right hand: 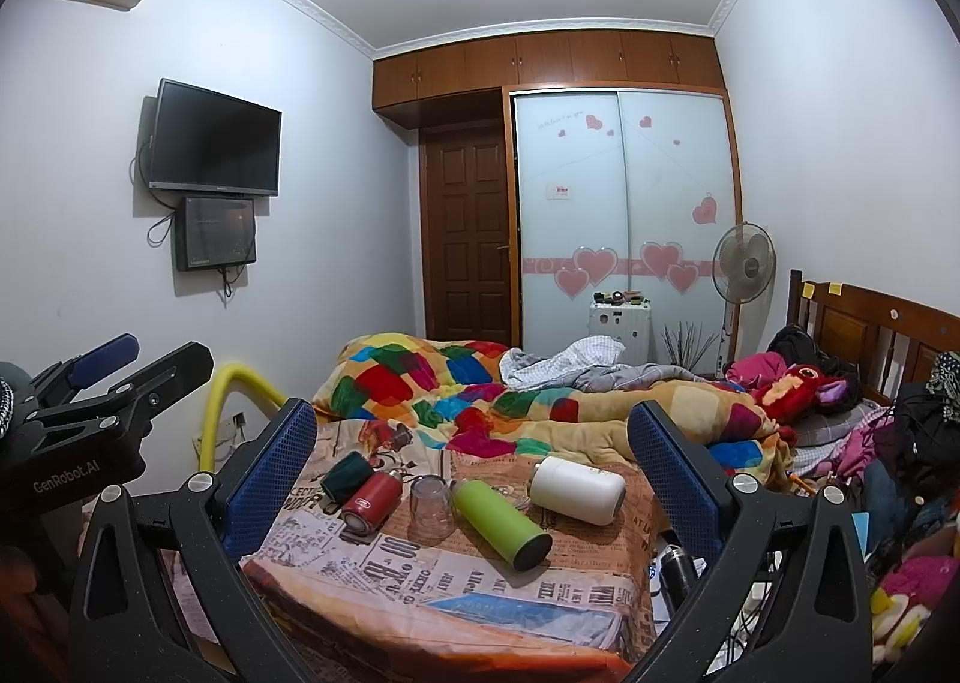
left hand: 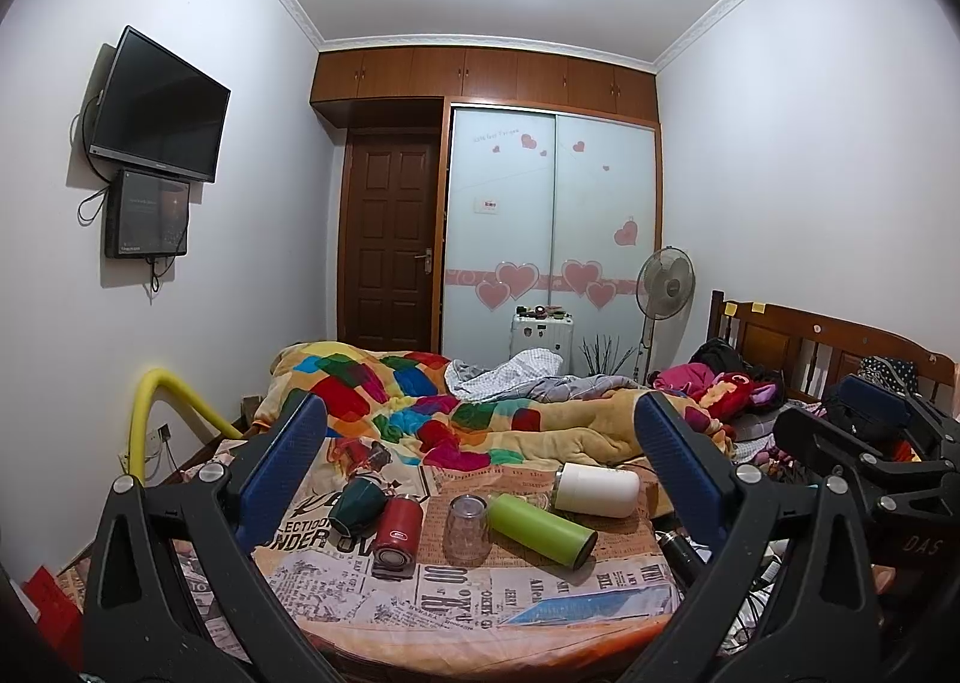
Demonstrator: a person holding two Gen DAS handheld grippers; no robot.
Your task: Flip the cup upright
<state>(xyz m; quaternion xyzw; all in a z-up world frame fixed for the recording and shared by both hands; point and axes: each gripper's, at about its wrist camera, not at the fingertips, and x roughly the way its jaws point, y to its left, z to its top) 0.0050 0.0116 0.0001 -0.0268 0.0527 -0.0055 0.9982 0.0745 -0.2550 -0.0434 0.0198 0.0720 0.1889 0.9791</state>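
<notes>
Left wrist view: I have the left gripper (left hand: 480, 479) spread wide with nothing between its blue pads, hovering short of the newspaper-print cloth surface (left hand: 540, 593). Right gripper (right hand: 474, 473) is the same, wide apart and empty.

Step looks like the approach; no cup is grasped yet. The clear glass tumbler (left hand: 465, 530) stands mouth-down near the middle of the cloth, ahead of and below both sets of fingers, apart from them. It sits between the red metal flask (left hand: 395, 530) lying on its left and the lime green bottle (left hand: 540, 529) lying just beside it on the right. A dark green mug (left hand: 355, 505) and a white cylindrical bottle (left hand: 596, 489) also lie on their sides.

Next I judge one gripper must drop, straddle the tumbler's wall, close, lift and rotate it. Tight neighbours and slippery glass are the risk.
</notes>
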